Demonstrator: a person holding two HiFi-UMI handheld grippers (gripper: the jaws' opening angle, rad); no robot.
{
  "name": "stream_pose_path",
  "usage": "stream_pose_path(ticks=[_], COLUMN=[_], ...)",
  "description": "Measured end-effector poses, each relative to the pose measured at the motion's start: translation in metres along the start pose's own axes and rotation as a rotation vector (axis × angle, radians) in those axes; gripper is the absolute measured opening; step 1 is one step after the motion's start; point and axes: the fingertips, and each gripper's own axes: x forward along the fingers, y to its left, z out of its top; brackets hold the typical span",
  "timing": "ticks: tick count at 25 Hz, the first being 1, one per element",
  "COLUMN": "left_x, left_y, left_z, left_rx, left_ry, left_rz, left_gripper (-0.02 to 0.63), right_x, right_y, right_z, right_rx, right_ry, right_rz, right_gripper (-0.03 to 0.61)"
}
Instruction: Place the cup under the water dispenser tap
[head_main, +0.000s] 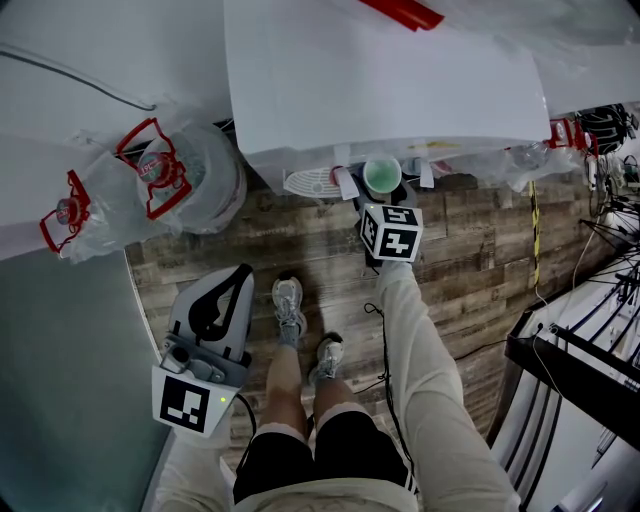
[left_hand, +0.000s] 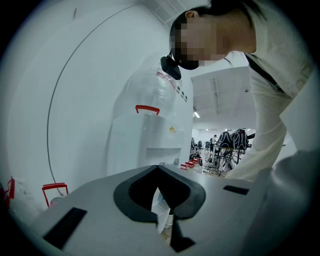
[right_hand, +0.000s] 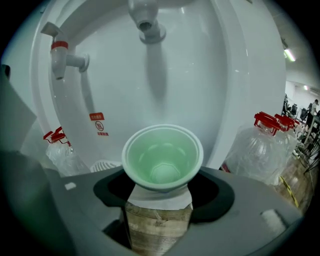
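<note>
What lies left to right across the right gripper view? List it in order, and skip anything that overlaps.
From the left: red-topped tap → green cup → clear water jug.

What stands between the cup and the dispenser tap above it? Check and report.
Nothing visible. The cup stands upright between the jaws of the right claw, mouth open, roughly below the white tap. There is only air between them, with the dispenser wall behind.
</note>
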Motion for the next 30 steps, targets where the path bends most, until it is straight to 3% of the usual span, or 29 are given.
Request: stream_pose_path(ticks=[16, 19, 21, 26, 30], left_x=[0.008, 0.007, 0.006, 0.003, 0.000], left_y=[-0.012, -0.019, -0.023, -0.034, -0.042], left_z=[0.015, 0.022, 0.026, 0.037, 0.047], left_rx=[0.012, 0.016, 0.020, 0.022, 0.029], left_ry=[-0.024, -0.034, -0.040, -0.054, -0.069], left_rz=[-0.005, -0.008, -0.011, -0.017, -0.025], left_gripper=[0.006, 0.006, 0.006, 0.006, 0.006], right_x=[-0.047, -0.064, -0.076, -0.100, -0.109], right_y=[0.009, 0.012, 0.015, 0.016, 0.013], right_z=[0.008, 0.012, 0.016, 0.025, 0.028], right_rx=[0.112, 0.116, 0.090, 0.038, 0.040], right_ry=[-0.077, -0.096, -0.113, -0.144, -0.151], right_rz=[0.058, 0.067, 0.066, 0.018, 0.010], right_gripper=[0.335, 0.256, 0.171, 0.017, 0.009])
